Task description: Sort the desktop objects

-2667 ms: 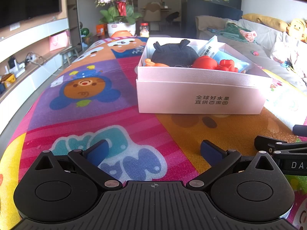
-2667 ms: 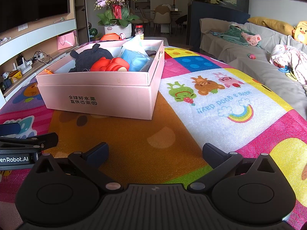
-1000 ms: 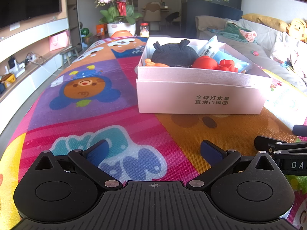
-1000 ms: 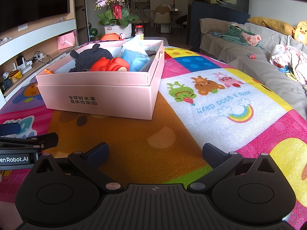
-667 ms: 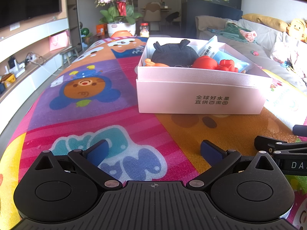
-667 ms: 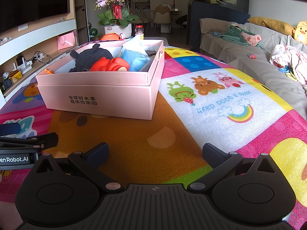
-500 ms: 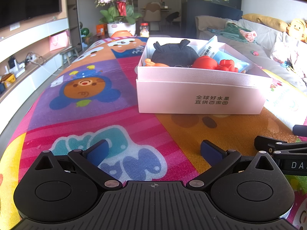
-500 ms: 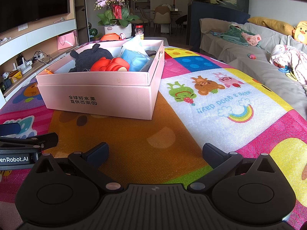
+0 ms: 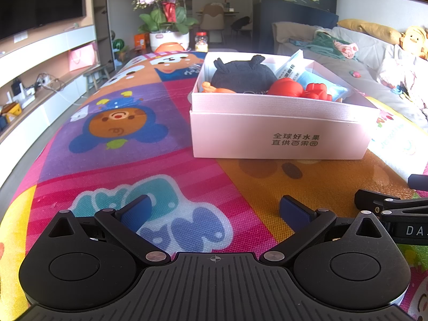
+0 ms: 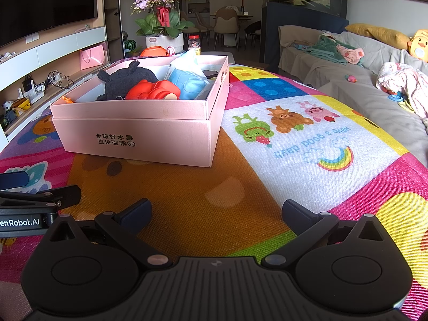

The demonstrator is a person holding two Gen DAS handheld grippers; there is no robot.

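A pink cardboard box (image 9: 278, 139) (image 10: 139, 139) stands on the colourful cartoon mat (image 9: 120, 125) (image 10: 307, 147). Inside it lie a dark grey plush toy (image 9: 242, 75) (image 10: 125, 80), red toys (image 9: 294, 88) (image 10: 152, 91), a blue packet (image 9: 321, 84) (image 10: 187, 83) and a small orange piece (image 9: 211, 88). My left gripper (image 9: 214, 208) rests low on the mat, open and empty, well short of the box. My right gripper (image 10: 216, 211) also sits open and empty on the mat, right of the left one. Each sees the other at its frame edge.
Behind the mat stand a potted orchid (image 9: 167, 13) (image 10: 160, 16), an orange object (image 10: 155, 51) and a small jar (image 9: 201, 41). A low TV shelf (image 9: 32, 75) runs along the left. A sofa with clothes and toys (image 10: 374, 80) runs along the right.
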